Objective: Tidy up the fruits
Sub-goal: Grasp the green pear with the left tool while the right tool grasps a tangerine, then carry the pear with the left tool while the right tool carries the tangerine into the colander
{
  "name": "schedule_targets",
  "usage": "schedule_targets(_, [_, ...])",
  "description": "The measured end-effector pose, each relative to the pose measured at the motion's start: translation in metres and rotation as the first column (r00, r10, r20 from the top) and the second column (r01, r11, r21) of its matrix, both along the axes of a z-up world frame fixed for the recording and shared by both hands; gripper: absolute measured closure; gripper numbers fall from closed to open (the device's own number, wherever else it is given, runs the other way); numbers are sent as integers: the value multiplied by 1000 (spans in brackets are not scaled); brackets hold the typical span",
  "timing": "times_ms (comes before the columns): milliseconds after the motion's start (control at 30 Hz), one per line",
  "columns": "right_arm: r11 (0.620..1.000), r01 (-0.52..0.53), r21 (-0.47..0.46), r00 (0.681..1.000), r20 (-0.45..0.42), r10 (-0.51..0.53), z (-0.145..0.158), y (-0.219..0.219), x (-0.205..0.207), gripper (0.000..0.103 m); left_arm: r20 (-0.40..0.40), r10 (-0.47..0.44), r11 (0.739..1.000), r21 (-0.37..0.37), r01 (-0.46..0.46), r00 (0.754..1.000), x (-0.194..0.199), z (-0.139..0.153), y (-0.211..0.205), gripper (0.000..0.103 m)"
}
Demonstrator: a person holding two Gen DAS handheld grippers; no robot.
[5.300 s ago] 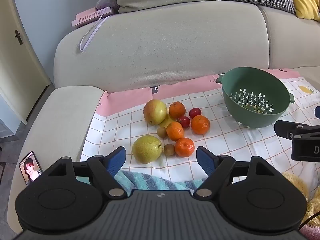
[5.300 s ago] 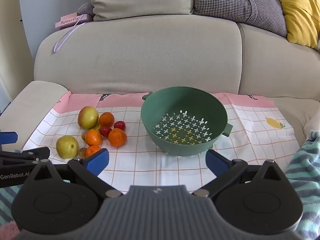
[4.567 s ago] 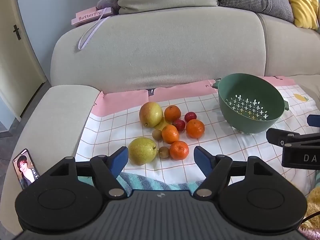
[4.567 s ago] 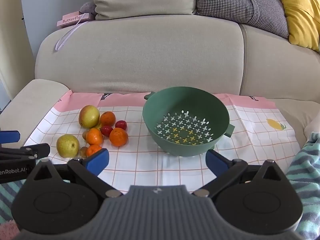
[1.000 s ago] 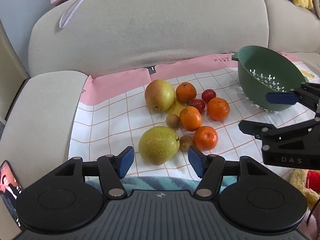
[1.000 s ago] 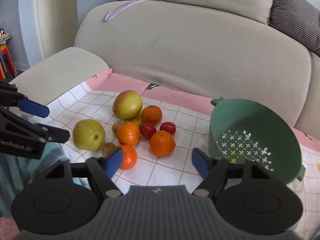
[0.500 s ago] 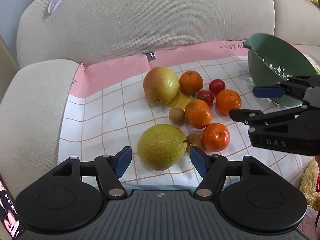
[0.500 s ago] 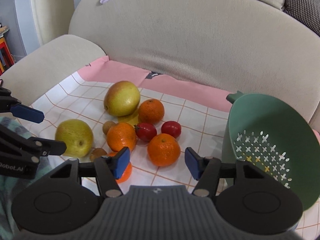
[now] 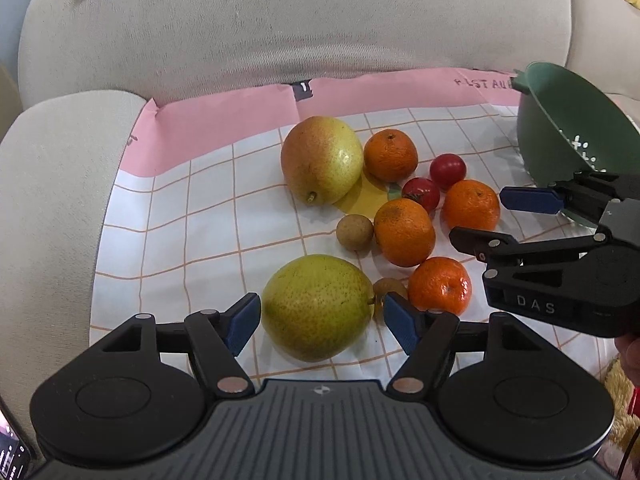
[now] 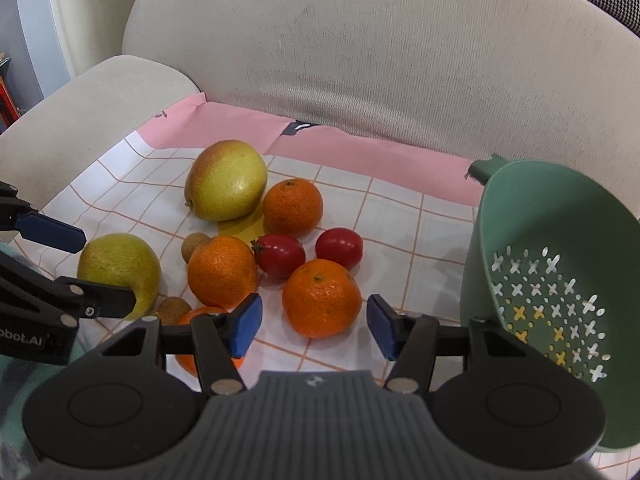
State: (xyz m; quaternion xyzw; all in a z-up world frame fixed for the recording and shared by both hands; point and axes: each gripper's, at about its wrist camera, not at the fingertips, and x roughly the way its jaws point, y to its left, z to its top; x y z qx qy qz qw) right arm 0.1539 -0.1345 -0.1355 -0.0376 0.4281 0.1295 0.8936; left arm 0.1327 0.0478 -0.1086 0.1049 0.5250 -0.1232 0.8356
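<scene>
The right gripper (image 9: 496, 216), at 3 o'clock in the left view, bears "DAS". The left gripper (image 10: 80, 270), at 9 o'clock in the right view, shows "obot.AI". Cloth (image 9: 400, 92) lettering at 1 o'clock is illegible.

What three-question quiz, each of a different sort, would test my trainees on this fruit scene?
1. True or false: the colander already holds fruit.
2. Multiple choice: the left gripper brackets which fruit? A) tomato B) green pear C) longan
3. Fill in: the right gripper lines up on an ______.

Key: 1 false, it is empty. 2 B, open pads flank it. 3 orange; both grippers are open, nothing gripped yet.
</scene>
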Motion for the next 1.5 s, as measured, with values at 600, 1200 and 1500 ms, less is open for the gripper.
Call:
schedule_targets(600, [999, 38, 15, 999, -32, -38, -10, -2, 7, 59, -2, 63, 998, -2, -63, 998, 9, -7, 0, 25])
schedule_targets(1200, [1000, -5, 7, 988, 157, 4, 54, -21, -52, 60, 96, 116, 992, -62, -111, 989, -26, 33, -1, 25])
schedule_targets(1500, [999, 32, -4, 971, 237, -30, 81, -53, -77, 60, 160, 82, 991, -115, -64, 984, -50, 76, -27, 25])
